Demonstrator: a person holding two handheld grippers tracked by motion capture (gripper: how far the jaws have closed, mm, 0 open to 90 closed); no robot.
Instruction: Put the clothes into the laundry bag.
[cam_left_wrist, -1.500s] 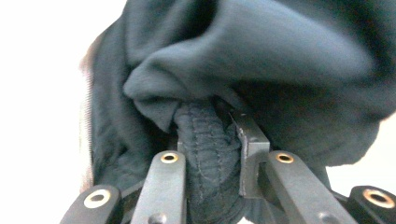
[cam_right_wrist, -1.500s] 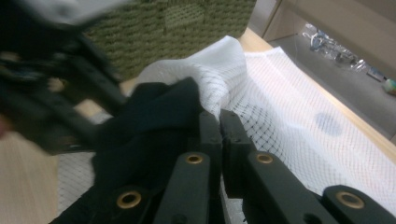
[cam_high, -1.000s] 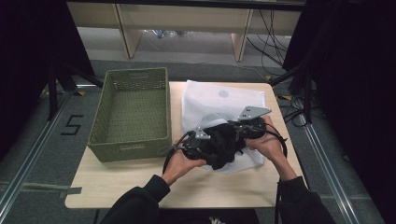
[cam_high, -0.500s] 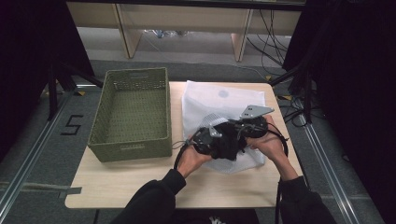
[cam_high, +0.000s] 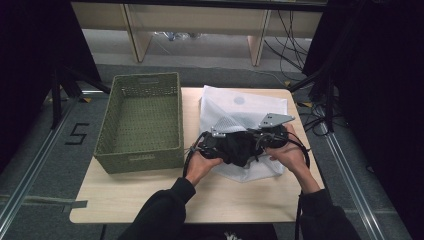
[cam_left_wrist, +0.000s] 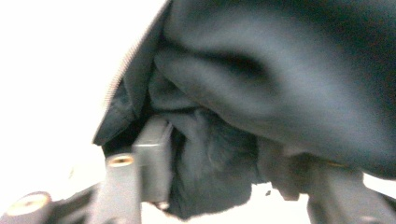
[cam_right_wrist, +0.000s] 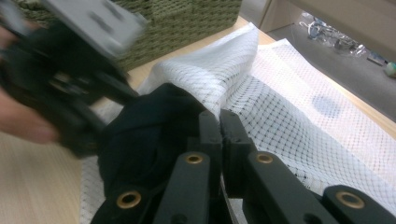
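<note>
Your two hands meet at the middle of the tabletop (cam_high: 125, 200), over a white mesh bag (cam_high: 250, 107) that lies flat beside a green woven basket (cam_high: 142, 120). Between your hands there is a bundle of black cloth (cam_high: 237, 147), and it rests on the near part of the mesh bag, well right of the basket.

Your left tool (cam_left_wrist: 219, 186) has the black cloth between its jaws. The jaws stand partly apart and they have just been opening; in the left gripper view the cloth bulges between them and touches the left pad, but I cannot tell if the pads really press on it. The white mesh is bright behind the cloth in that view.

Your right tool (cam_right_wrist: 219, 123) is clenched, its two jaws are tight together. In the right gripper view the tips are at the edge of the mesh bag, where the mesh rises in a fold just beside the black cloth. It looks as if a thin piece of mesh is pinched there, but I cannot be sure.

In the same view your left hand (cam_right_wrist: 21, 119) and its tool are blurred, close to the cloth.
</note>
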